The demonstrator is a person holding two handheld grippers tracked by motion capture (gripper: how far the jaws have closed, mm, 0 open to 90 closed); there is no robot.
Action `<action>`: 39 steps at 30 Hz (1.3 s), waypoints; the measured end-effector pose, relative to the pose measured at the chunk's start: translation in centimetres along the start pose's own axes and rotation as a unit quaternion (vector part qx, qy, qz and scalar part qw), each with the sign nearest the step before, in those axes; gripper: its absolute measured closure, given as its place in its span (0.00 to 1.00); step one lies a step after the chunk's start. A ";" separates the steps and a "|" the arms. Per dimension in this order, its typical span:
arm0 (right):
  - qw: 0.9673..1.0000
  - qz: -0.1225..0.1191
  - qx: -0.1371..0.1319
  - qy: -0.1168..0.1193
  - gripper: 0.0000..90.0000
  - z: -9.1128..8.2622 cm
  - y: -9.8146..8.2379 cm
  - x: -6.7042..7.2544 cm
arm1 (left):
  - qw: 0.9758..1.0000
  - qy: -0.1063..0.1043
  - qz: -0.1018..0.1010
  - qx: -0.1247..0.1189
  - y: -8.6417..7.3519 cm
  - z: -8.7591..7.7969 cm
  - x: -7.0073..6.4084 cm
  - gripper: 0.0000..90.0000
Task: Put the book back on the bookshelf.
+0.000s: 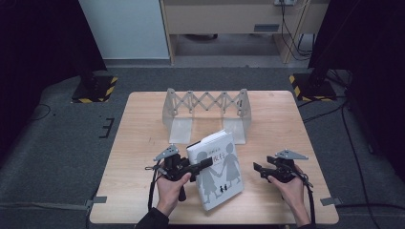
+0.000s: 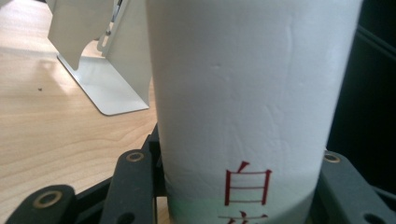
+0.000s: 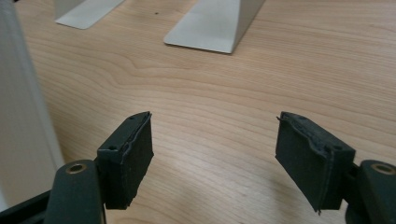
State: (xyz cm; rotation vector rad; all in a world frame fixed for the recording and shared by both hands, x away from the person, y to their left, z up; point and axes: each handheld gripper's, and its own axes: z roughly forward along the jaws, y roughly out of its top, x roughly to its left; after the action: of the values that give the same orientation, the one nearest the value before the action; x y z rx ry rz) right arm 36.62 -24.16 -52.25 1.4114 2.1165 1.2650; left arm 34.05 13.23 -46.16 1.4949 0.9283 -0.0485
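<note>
A white book [image 1: 219,171] with dark silhouettes of figures on its cover sits at the table's front middle, tilted up off the wood. My left gripper [image 1: 204,165] is shut on its spine side. In the left gripper view the white spine [image 2: 247,93] with red characters stands between the two black jaws. My right gripper [image 1: 258,170] is to the right of the book and apart from it. Its pads [image 3: 128,158] stand open over bare wood with nothing between them, and the book's edge [image 3: 18,116] shows at the left.
A pale expanding book rack [image 1: 206,110] with metal end plates stands at the back middle of the wooden table [image 1: 138,138]. Its flat feet [image 3: 212,28] lie ahead of the right gripper. Dark stands with striped bases flank the table on the floor.
</note>
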 end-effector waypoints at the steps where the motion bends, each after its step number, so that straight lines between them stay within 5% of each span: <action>1: 1.000 -0.006 0.002 -0.007 0.29 0.0 -0.1 -0.2 | 1.000 0.002 0.002 -0.001 0.2 -0.1 -0.1 0.58; 12: 0.996 -0.031 0.058 -0.061 0.22 0.3 -0.8 -1.2 | 0.998 0.040 0.037 -0.001 1.7 -1.7 -0.9 0.59; 21: 0.993 -0.055 0.062 -0.089 0.17 0.6 -1.1 -1.4 | 0.995 0.081 0.054 -0.014 3.1 -3.6 -0.6 0.59; 27: 0.992 -0.061 0.065 -0.092 0.15 0.7 -1.1 -1.3 | 0.992 0.104 0.071 -0.024 4.5 -5.0 -0.6 0.58; 39: 0.992 -0.060 0.066 -0.091 0.14 0.7 -1.1 -1.3 | 0.986 0.142 0.069 -0.046 6.9 -6.7 0.8 0.58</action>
State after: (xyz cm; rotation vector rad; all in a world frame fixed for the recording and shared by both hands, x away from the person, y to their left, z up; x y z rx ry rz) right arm 37.04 -25.03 -53.83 1.3710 2.1576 0.9293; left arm 35.13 20.32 -39.68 1.4988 1.0351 0.3123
